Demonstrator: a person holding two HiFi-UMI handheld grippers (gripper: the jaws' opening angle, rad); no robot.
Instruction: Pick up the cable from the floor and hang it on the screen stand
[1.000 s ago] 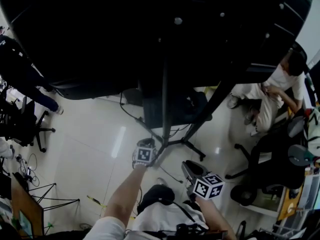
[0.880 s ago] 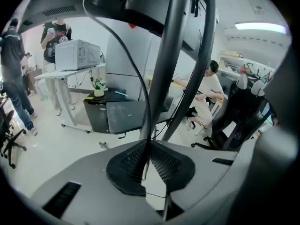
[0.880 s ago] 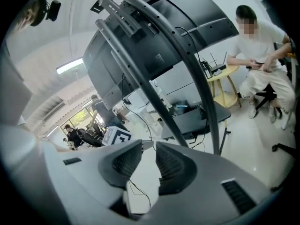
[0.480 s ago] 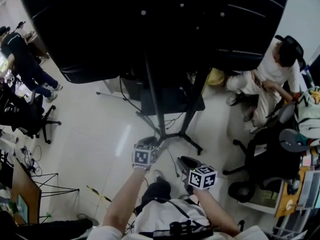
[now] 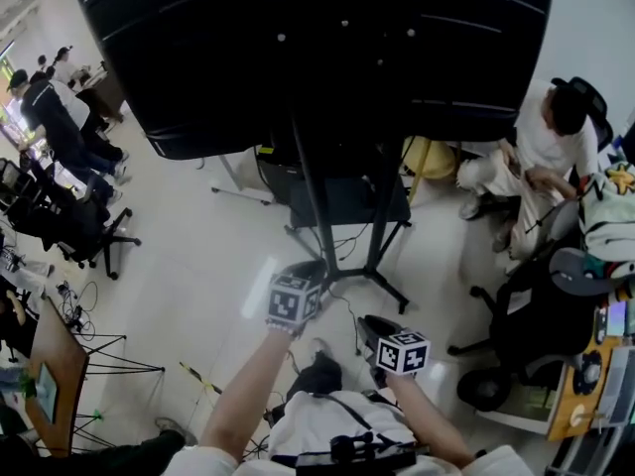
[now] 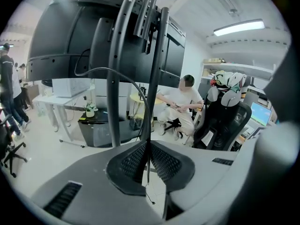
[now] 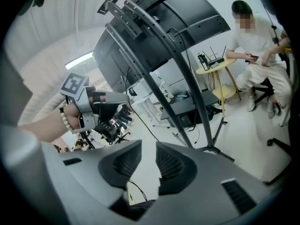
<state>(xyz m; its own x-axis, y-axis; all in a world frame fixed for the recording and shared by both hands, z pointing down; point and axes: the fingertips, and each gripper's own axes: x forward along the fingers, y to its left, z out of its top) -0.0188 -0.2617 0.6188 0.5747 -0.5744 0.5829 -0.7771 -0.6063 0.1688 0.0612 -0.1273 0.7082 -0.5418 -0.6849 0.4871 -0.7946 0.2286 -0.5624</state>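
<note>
The cable [image 6: 136, 84] was up off the floor, pinched between the closed jaws of the left gripper [image 6: 147, 162] and arcing before the screen stand [image 5: 306, 191], though not yet hung on it. The right gripper [image 7: 149, 165] held its jaws apart, with nothing between them. A seated person [image 5: 541, 157] and an office chair [image 5: 541, 315] crowded the stand's right side.

cable [image 6: 132, 80]: black | screen stand [image 5: 303, 191]: black | floor [image 5: 189, 266]: pale white | marker cube [image 5: 294, 298]: black-white squares
</note>
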